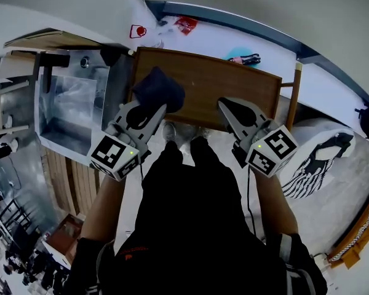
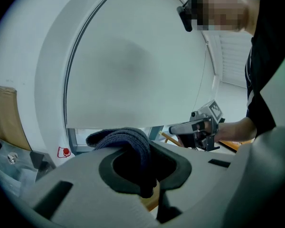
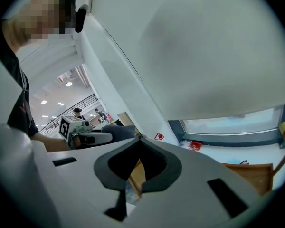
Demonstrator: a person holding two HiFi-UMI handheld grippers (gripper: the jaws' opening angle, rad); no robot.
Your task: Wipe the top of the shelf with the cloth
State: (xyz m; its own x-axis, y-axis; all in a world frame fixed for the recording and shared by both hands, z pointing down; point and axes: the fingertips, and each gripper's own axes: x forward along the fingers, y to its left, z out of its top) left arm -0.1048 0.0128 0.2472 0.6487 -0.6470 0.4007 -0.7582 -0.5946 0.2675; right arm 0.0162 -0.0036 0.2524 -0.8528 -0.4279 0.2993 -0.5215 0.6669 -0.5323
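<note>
The brown wooden shelf top [image 1: 221, 82] lies ahead of me in the head view. A dark blue cloth [image 1: 159, 89] hangs bunched over its left part, and my left gripper [image 1: 151, 112] is shut on it. In the left gripper view the cloth [image 2: 129, 140] folds over and fills the left gripper [image 2: 143, 152]. My right gripper [image 1: 225, 106] is shut with nothing in it, over the shelf's near edge toward the right. In the right gripper view the right gripper [image 3: 139, 143] has its tips together, and the cloth [image 3: 118, 131] shows off to the left.
A steel sink unit [image 1: 67, 103] stands left of the shelf. A wooden post [image 1: 293, 97] rises at the shelf's right end. A red packet [image 1: 186, 23] and a teal object [image 1: 240, 55] lie on the sill behind. A black-and-white patterned bag [image 1: 320, 158] lies at the right.
</note>
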